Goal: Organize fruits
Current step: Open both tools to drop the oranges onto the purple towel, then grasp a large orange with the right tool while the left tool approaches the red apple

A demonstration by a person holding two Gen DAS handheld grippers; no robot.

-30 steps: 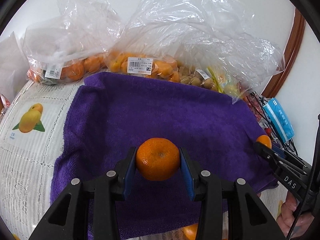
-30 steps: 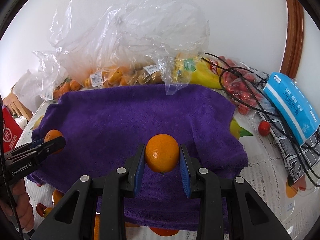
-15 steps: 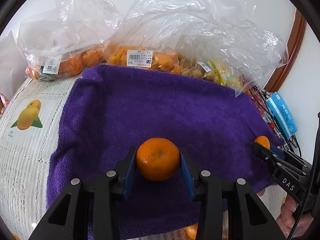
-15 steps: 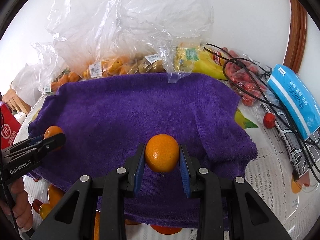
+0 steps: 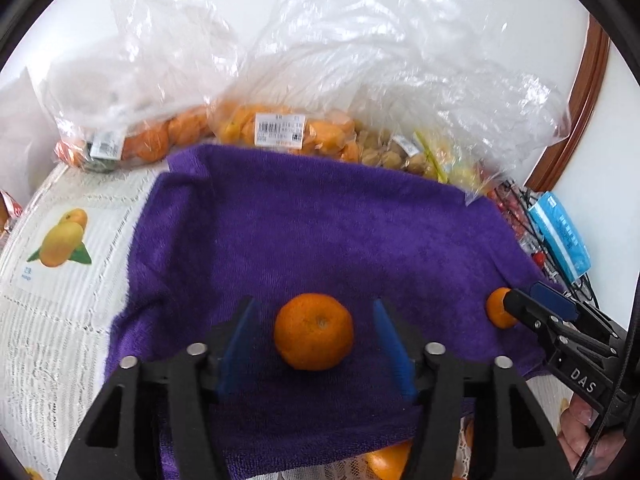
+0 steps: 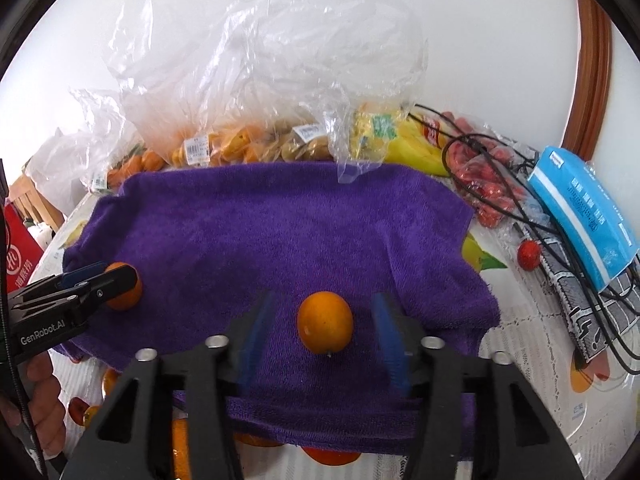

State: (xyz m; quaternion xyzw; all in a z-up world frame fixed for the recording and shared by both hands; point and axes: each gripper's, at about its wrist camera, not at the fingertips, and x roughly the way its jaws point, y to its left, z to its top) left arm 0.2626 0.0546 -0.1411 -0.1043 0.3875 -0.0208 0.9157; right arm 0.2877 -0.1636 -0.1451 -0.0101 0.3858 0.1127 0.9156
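Note:
A purple towel [image 5: 320, 220] [image 6: 280, 220] covers the middle of the table. On it lies a mandarin [image 5: 314, 332], between the blue pads of my left gripper [image 5: 314, 308]. The jaws are opening and there is a gap on each side of the fruit. A smaller smooth orange [image 6: 325, 322] rests on the towel between the pads of my right gripper [image 6: 323, 298], whose jaws are also opening, clear of the fruit. Each view shows the other gripper at its edge: the right gripper [image 5: 520, 308] beside its orange [image 5: 498, 314], the left gripper [image 6: 116, 280] beside the mandarin [image 6: 126, 298].
Clear plastic bags of oranges and other fruit [image 5: 280, 132] [image 6: 240, 148] line the towel's far edge. A blue pack [image 6: 580, 208], black cables [image 6: 500, 160], bagged red fruit [image 6: 488, 196] and a loose red fruit [image 6: 528, 254] lie at the right. More oranges [image 6: 332, 456] sit at the towel's near edge.
Both grippers were shut on their fruits and have opened. The mandarin and the orange now lie on the towel with gaps to the pads.

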